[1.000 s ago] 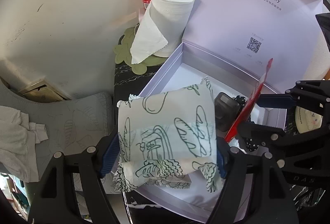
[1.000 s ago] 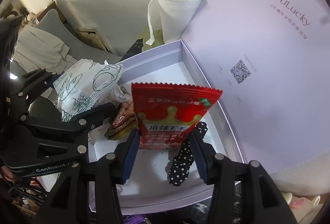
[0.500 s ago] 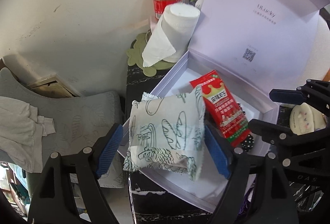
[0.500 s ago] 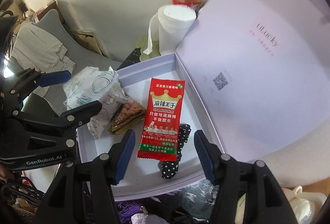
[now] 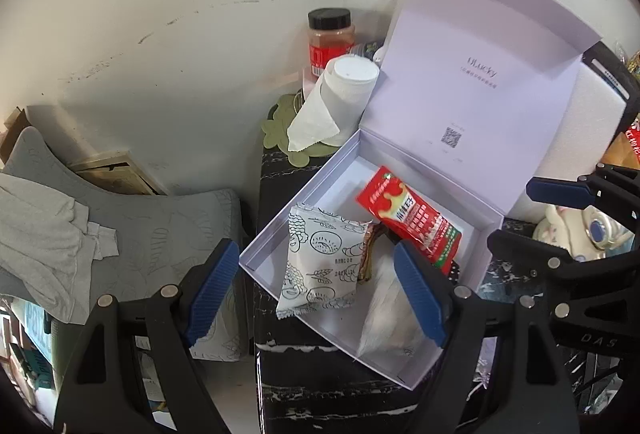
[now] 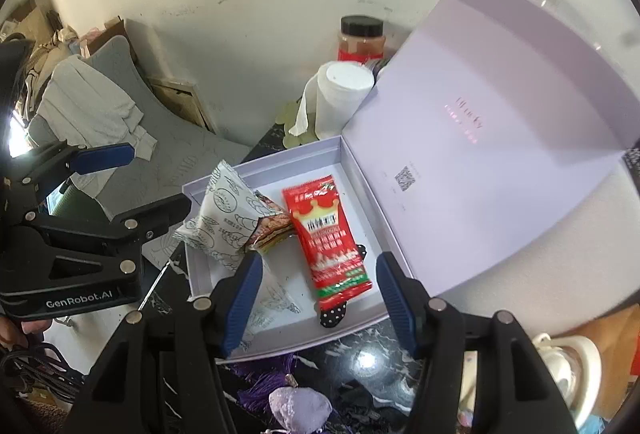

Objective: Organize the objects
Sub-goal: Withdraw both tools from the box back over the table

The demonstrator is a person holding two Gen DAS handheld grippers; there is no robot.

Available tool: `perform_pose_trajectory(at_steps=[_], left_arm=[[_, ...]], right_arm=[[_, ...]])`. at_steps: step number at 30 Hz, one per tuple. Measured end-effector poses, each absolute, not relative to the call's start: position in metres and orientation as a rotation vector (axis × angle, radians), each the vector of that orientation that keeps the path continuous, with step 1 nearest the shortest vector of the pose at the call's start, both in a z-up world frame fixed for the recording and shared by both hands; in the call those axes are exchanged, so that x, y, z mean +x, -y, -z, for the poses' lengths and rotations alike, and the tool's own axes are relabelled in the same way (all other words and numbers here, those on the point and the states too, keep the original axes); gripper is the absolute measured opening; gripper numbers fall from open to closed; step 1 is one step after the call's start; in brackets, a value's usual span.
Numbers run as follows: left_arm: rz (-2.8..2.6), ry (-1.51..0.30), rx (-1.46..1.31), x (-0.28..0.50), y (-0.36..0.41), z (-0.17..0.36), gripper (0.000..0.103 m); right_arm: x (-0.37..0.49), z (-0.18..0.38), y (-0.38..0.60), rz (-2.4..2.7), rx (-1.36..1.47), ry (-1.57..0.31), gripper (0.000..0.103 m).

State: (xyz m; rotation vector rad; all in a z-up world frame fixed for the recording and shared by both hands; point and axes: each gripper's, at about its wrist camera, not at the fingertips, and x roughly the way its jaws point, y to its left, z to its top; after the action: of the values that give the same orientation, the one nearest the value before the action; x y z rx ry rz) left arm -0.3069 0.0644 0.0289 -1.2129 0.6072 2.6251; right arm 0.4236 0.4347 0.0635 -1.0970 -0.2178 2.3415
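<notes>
A lilac box [image 5: 304,190] [image 6: 264,162] stands on a dark marbled table with its lid [image 5: 472,94] up. Inside lie a white packet with line drawings [image 5: 320,266] [image 6: 224,218], a red snack packet [image 5: 412,218] [image 6: 328,234], a brown packet [image 6: 272,226] between them and a black polka-dot piece [image 6: 334,314]. My left gripper [image 5: 316,290] [image 6: 132,184] hangs open above the white packet, clear of it. Over the box's near end my right gripper [image 6: 320,298] [image 5: 540,214] is open too, with nothing held.
A toilet roll [image 5: 344,94] on a green mat [image 5: 280,130] and a black-capped jar [image 5: 330,38] stand behind the box by the wall. Left of the table [image 5: 320,394] are a grey cushion [image 5: 160,226] and cloth [image 5: 40,226]. A purple pouch [image 6: 300,406] lies in front.
The left gripper let go of the white packet and the right let go of the red one; both packets now lie in the box. Both grippers rose and drew back.
</notes>
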Motion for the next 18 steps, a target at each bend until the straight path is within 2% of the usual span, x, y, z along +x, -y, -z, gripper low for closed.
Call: perform_pose_trajectory(at_steps=[18], left_arm=[[-2.657,-0.582,-1.119,-0.219,-0.078,-0.068,0.079]], right_arm=[[0.496,-0.087,-0.381,-2.392,-0.978,0.294,0.060]])
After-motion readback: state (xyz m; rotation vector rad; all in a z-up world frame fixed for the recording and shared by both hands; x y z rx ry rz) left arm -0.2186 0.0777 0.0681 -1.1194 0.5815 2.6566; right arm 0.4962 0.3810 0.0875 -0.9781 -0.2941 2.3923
